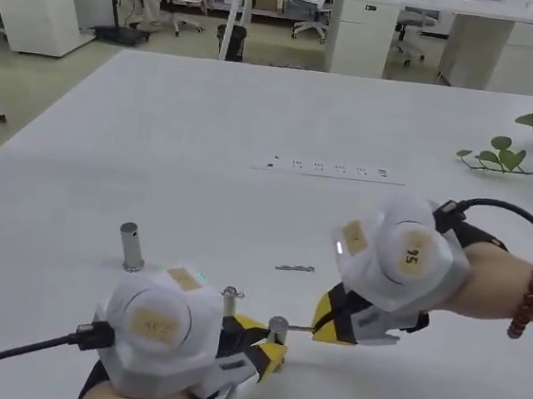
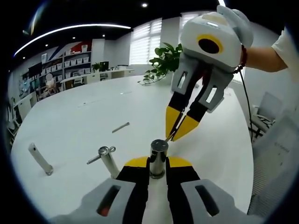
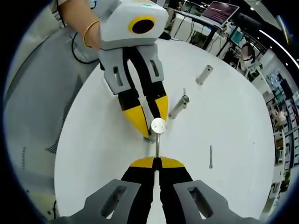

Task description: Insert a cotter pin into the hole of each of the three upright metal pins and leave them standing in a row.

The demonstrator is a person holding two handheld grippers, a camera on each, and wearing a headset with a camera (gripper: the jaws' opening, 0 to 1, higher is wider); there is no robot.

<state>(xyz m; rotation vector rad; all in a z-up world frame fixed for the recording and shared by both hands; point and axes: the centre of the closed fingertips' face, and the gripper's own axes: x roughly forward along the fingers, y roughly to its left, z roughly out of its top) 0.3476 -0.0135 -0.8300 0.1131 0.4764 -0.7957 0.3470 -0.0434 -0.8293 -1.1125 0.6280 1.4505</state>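
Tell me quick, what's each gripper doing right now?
Left gripper: shut on an upright metal pin.
Right gripper: shut on a cotter pin, tip at that pin's head.

On our white counter (image 1: 207, 127) we see a left pin (image 1: 130, 246), a middle pin (image 1: 230, 302) and a right pin (image 1: 277, 330) standing near us, with a loose cotter pin (image 1: 294, 268) lying just beyond them.

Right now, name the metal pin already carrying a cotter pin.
The middle metal pin: a cotter pin crosses its top. The far-left pin is bare; the left gripper clamps the third pin.
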